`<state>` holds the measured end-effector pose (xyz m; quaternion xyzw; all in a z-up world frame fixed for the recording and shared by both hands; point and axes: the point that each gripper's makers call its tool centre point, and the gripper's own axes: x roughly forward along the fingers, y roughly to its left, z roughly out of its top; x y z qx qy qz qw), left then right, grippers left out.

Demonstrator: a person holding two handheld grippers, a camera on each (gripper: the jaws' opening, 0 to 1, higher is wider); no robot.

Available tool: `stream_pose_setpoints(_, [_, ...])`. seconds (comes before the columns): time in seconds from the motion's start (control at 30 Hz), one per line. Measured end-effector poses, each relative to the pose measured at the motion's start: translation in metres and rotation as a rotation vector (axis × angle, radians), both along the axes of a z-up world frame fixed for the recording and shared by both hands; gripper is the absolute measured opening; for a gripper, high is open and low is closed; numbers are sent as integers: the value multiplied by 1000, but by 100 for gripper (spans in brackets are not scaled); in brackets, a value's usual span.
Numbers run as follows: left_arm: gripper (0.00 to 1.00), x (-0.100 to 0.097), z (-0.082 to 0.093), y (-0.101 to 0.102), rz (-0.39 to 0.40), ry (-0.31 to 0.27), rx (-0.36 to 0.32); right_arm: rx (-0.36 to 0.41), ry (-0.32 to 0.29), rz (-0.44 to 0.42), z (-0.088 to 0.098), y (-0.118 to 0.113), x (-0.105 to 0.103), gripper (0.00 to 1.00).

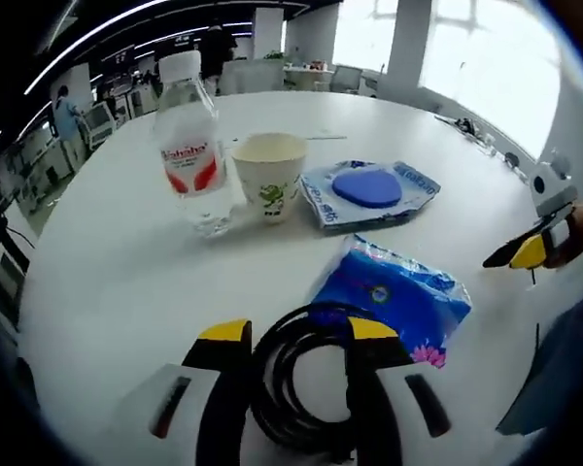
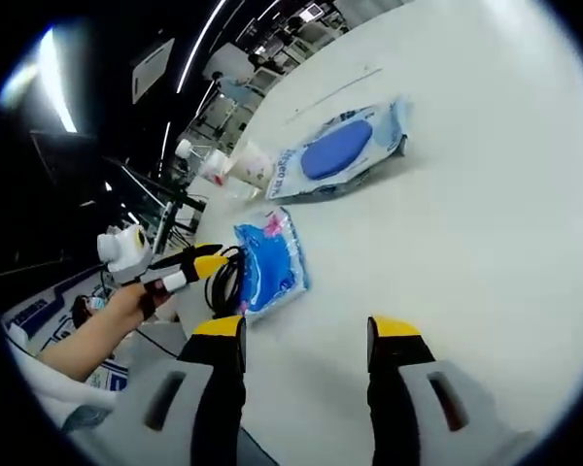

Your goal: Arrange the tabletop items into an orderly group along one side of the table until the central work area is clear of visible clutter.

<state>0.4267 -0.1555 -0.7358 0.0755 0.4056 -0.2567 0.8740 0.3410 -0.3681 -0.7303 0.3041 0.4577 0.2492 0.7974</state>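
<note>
A round white table [image 1: 97, 282] is seen in the left gripper view, with broad bare surface along its near-left edge and again beyond the items toward the far edge. In the right gripper view the table's [image 2: 486, 194] whole right side lies open.

A clear water bottle [image 1: 191, 155] stands upright at the middle of the table; its red-and-white label carries writing that cannot be read with certainty. Just beside it, possibly touching, a paper cup [image 1: 270, 175] with a green print stands upright. Next to the cup a flat wipes pack [image 1: 367, 192] with a blue oval lid is laid, its printing too small to read. Nearer the near edge a blue tissue packet [image 1: 394, 296] with a small round emblem and pink flowers is laid.

A coiled black cable [image 1: 306, 374] is held between the jaws of the left gripper [image 1: 298, 332], which are closed against the coil; the coil lies against the near end of the tissue packet. The same gripper [image 2: 209, 260], carried by a hand [image 2: 126, 301], is seen at the table's edge in the right gripper view, with the cable [image 2: 225, 280] beside the packet [image 2: 270, 262].

The right gripper [image 2: 306, 328] is held above bare table with its jaws spread apart and nothing between them; its yellow tip [image 1: 530, 252] enters the left gripper view near the right edge

Desks, monitors and people are seen beyond the far edge, well apart from the table
</note>
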Motion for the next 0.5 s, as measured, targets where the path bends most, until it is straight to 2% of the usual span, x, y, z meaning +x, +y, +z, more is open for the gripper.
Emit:
stream_pose_setpoints(0.17, [37, -6, -11, 14, 34, 36, 17, -2, 2, -4, 0, -1, 0, 49])
stream_pose_setpoints(0.4, [37, -12, -27, 22, 83, 95, 60, -3, 2, 2, 0, -3, -2, 48])
stream_pose_setpoints(0.43, [35, -9, -25, 23, 88, 64, 59, -1, 1, -2, 1, -3, -1, 48])
stream_pose_setpoints(0.47, [34, -13, -28, 27, 128, 98, 64, -1, 1, -5, 0, -4, 0, 48])
stream_pose_setpoints(0.5, [33, -9, -27, 27, 126, 77, 54, -1, 1, -7, 0, -5, 0, 47])
